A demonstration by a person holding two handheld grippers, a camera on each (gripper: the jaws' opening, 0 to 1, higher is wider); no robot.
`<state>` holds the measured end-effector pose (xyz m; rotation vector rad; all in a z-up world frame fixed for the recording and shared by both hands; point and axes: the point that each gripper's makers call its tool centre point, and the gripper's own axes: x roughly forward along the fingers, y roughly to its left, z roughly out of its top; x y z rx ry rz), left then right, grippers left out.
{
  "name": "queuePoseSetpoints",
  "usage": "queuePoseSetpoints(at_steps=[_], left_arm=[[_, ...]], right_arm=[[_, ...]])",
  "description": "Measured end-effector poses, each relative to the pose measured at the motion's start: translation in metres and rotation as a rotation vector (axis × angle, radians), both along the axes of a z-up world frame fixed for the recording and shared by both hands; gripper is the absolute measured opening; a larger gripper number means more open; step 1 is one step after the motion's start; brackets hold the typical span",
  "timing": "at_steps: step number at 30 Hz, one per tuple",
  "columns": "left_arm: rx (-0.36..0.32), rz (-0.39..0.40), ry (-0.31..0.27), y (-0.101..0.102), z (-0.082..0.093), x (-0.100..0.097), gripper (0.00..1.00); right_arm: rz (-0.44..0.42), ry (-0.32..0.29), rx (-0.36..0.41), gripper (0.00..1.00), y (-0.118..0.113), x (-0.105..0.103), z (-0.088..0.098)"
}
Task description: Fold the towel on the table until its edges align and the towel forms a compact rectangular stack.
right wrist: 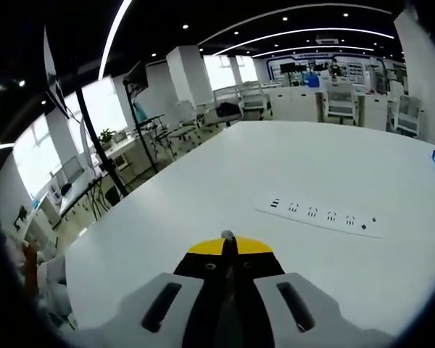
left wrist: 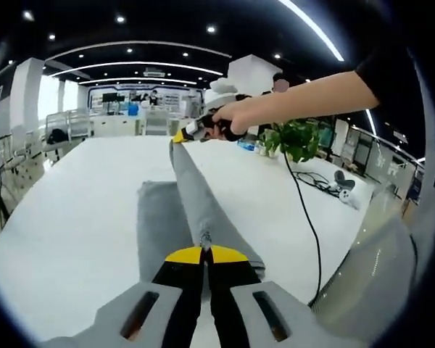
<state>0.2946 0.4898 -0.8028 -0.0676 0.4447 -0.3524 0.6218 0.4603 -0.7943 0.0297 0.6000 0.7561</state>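
The towel [left wrist: 196,210] is grey and lies partly on the white table [left wrist: 72,217], with one portion flat on the surface and a long fold of it raised off the table into a taut ridge. In the left gripper view, the left gripper [left wrist: 205,254] has its yellow-tipped jaws pressed together on the near end of this ridge, pinching the cloth. At the far end of the same ridge, the right gripper [left wrist: 185,135] appears, held by a person's hand [left wrist: 228,119] on a bare forearm reaching in from the right; its yellow tip meets the far end of the towel, and the cloth hangs from that point, so its jaws pinch the towel there. Beyond the towel's far end, a potted green plant [left wrist: 297,138] stands on the table, and a black cable [left wrist: 308,217] runs across the surface to the right of the towel. In the right gripper view, the right gripper [right wrist: 228,243] has its jaws closed together, with a small grey nub of cloth visible at the tip. Ahead of that tip, a white power strip [right wrist: 322,215] lies flat on the table [right wrist: 203,188], well apart from the gripper. Office desks and chairs stand beyond the table's far edge.
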Motion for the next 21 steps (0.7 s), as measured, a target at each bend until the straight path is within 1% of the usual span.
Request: queuePoseSetpoints(at_steps=[4,6,7,9,12,16,21], left_arm=[[-0.030,0.070,0.040,0.015,-0.014,-0.001,0.01],[-0.073,0.113,0.059,0.021,-0.021,0.000,0.01],[-0.092,0.136,0.078,0.026,-0.028,0.000,0.01],[-0.101,0.149,0.088,0.030,-0.034,0.001,0.01],[-0.137,0.182,0.119,0.036,-0.046,0.001,0.02],[-0.170,0.215,0.146,0.045,-0.060,0.000,0.02],[-0.218,0.263,0.183,0.050,-0.073,-0.003,0.01]], right_arm=[[0.001,0.019,-0.008,0.01,0.008,0.003,-0.017],[-0.009,0.033,-0.012,0.01,0.011,0.004,-0.026],[-0.009,0.038,-0.012,0.01,0.014,0.005,-0.032],[-0.006,0.047,-0.021,0.01,0.020,0.004,-0.040],[0.006,0.052,-0.038,0.01,0.026,0.003,-0.051],[0.014,0.061,-0.040,0.01,0.034,0.002,-0.061],[0.020,0.070,-0.046,0.01,0.044,0.001,-0.075]])
